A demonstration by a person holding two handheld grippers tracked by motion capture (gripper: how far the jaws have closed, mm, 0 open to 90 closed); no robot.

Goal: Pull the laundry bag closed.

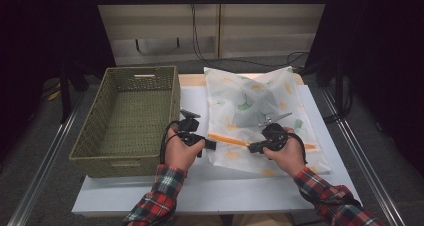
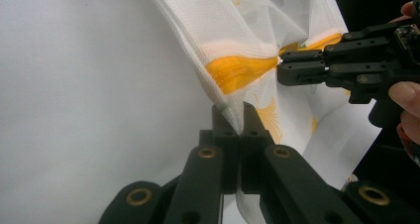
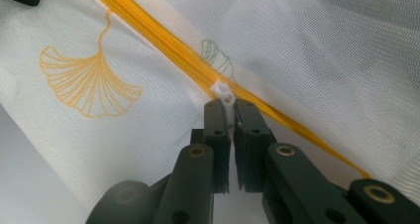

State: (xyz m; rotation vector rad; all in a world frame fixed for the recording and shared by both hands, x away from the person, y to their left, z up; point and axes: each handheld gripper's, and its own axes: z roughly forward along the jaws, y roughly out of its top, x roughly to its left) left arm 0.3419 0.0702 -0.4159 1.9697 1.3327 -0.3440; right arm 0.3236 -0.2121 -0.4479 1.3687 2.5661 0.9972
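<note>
Bag: light, limp mesh, likely bunching | left gripper is pinching its edge just below the zipper | right gripper is pinching the white zipper pull, the proper hold.

Laundry bag: fine white mesh cloth, matt, printed leaves. Zipper: orange woven tape, white plastic pull. Basket, left of frame: woven green fibre, rough. Bench: smooth matt white. Gripper: matt black plastic, brass rivets.
</note>
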